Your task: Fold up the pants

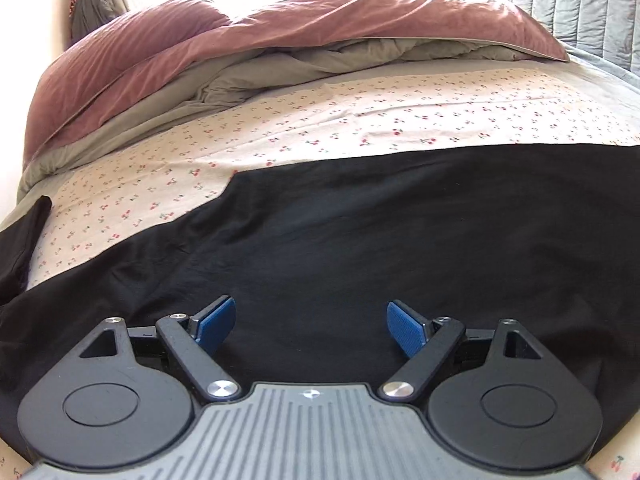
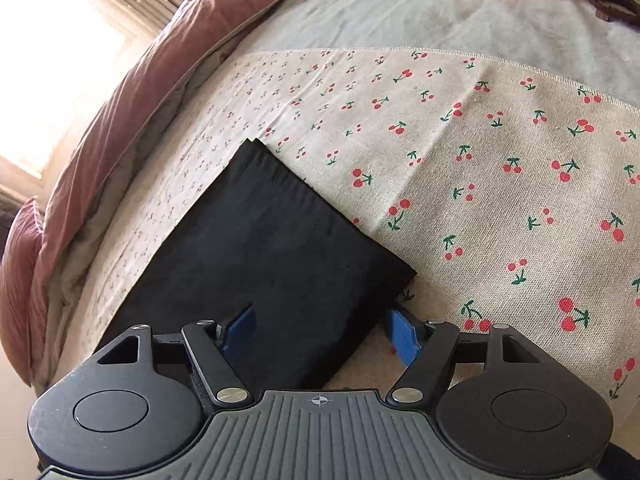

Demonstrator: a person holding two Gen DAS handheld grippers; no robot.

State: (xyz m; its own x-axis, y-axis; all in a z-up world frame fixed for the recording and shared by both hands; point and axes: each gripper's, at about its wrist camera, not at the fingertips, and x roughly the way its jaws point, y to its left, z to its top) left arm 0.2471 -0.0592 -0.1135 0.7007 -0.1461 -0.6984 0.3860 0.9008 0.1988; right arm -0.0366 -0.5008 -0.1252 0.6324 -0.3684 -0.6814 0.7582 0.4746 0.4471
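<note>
The black pants [image 1: 360, 240] were laid flat on the cherry-print cloth [image 1: 280, 128] spread over the bed, with a rumpled pink duvet [image 1: 240, 28] heaped beyond; in the right wrist view one end of the garment [image 2: 260, 240] was seen as a neat, doubled rectangle with its two layers aligned at the far corner. The left gripper [image 1: 311, 328] was held over the broad dark cloth with its jaws standing wide apart and nothing caught between the blue pads [image 1: 216, 322]; the fabric lay under them, not pinched. The right gripper [image 2: 320, 334] was likewise apart and empty-handed, one blue finger [image 2: 404, 336] being set just outside the near edge of the cloth and the other over it, so that the edge ran between them; no pressing of the pads on the fabric could be made out.

The step in hand was judged to be the taking of an edge for the next fold; it would be done well if both layers were gathered together at the right-hand corner, the lower finger being slid beneath the cloth rather than onto the cherry-print cover; a matching hold on the same edge would be wanted from the left; the lift would best be kept low and even, so that the aligned layers were not dragged askew.
</note>
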